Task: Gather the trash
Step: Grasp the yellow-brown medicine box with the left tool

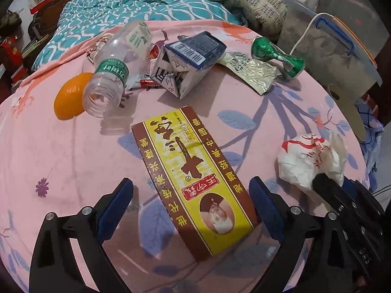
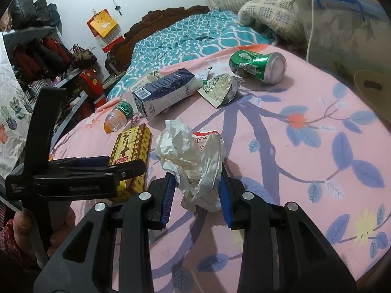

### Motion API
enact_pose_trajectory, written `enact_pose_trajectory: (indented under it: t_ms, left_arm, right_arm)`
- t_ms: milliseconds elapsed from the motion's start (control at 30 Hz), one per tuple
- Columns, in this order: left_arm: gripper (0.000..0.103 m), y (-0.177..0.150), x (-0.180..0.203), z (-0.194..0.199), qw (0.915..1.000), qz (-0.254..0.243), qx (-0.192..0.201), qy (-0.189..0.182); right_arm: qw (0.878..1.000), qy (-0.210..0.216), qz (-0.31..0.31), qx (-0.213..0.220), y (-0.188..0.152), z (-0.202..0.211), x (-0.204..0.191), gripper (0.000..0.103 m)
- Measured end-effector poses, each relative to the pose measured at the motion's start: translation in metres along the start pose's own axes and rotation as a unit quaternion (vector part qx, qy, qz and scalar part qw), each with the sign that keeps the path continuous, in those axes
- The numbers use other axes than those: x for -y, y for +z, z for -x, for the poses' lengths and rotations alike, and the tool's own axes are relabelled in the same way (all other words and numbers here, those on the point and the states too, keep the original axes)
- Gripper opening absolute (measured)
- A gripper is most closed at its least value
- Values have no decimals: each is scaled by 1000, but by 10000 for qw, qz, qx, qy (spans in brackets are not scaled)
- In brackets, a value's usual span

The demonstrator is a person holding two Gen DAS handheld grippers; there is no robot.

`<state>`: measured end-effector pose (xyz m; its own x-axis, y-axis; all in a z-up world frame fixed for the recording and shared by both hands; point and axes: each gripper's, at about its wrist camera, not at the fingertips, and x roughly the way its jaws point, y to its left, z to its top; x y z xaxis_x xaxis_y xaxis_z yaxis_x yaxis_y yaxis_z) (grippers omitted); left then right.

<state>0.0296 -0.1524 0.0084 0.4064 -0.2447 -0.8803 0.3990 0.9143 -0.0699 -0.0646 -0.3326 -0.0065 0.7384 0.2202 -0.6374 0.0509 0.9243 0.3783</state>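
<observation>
Trash lies scattered over a pink floral bedsheet as two hand-held grippers work side by side. The left gripper, jaws spread wide, straddles the near end of a flat yellow-and-brown box that lies on the sheet between its blue pads, neither pad clearly touching it. The right gripper has its jaws drawn in narrow on either side of a crumpled white paper wrapper with red print, the blue pads pressing its lower folds. From the left wrist view the same wrapper shows to the right of the box, with the right gripper's black frame reaching in under it. That view alone shows an orange touching the mouth of an uncapped clear plastic bottle — in the right wrist view the fruit shows only as colour through the bottle's neck. Farther back lie a squashed blue-and-white carton, a torn silver foil packet and a crushed green can, the can pinched thin at its middle. The right wrist view alone takes in the room beyond: a teal patterned quilt, a carved dark headboard and a yellow paper bag on the wall. It also shows the person's fingers around the left gripper's handle.
</observation>
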Motion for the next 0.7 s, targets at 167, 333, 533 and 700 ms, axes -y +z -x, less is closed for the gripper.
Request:
enact_pose_trajectory:
  t_ms: [167,333,533,700]
  left_arm:
    - [92,-4,-4,0,9999,-16,127,-34]
    - [75,-8,-4,4,9993,-110,175,-324]
    - [71,-12,-5,8,9986,-167,234,-449]
    - [69,-15,-9,11,9980,-211,260,-541]
  right_arm:
    - [10000,-84,8,21,-3,-1,-2,38]
    - [9999,-154,63,-11,-4,-3,-7,49]
    - [9996,-184,99,-172,-10,-10,-12,54]
    - [9994,-247,145,-182,-10,-12,-14,55]
